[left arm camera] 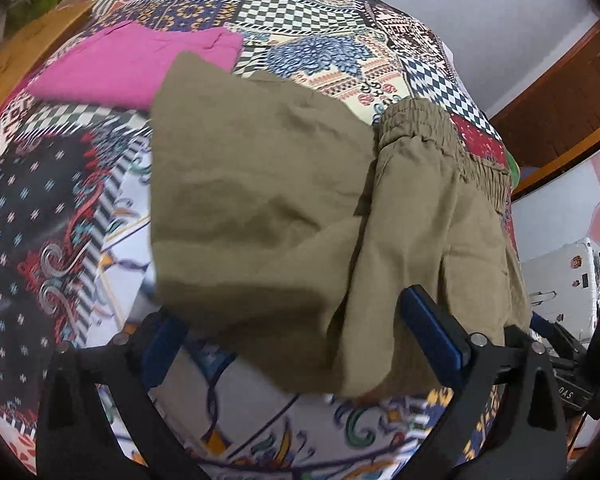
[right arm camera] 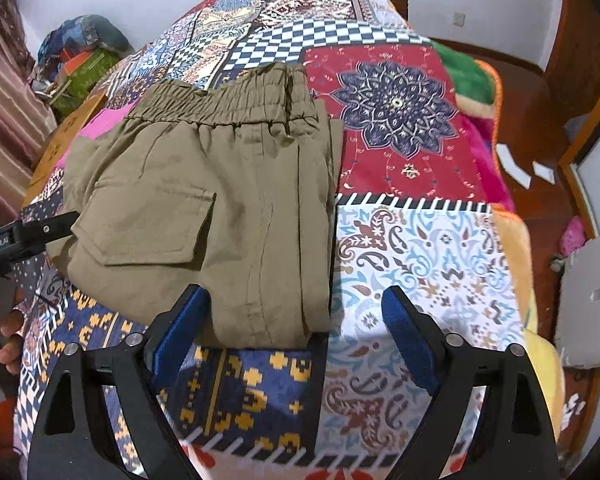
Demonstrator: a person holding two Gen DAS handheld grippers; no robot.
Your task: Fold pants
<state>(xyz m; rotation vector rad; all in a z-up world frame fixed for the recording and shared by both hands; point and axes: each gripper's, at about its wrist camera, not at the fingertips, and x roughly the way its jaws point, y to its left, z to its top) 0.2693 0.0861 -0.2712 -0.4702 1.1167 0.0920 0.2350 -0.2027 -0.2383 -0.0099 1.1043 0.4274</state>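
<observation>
Patchwork bedspread [right arm camera: 420,240] bears olive cotton cargo pants [right arm camera: 204,200]; both jaws gape wide, empty, so its loose upper layer could slide apart.

- pants [right arm camera: 228,200]: matt olive woven cloth, creased, gathered elastic waistband
- bedspread [right arm camera: 420,248]: printed patchwork cloth, matt
- right gripper [right arm camera: 296,332]: black matt plastic, blue pads
</observation>
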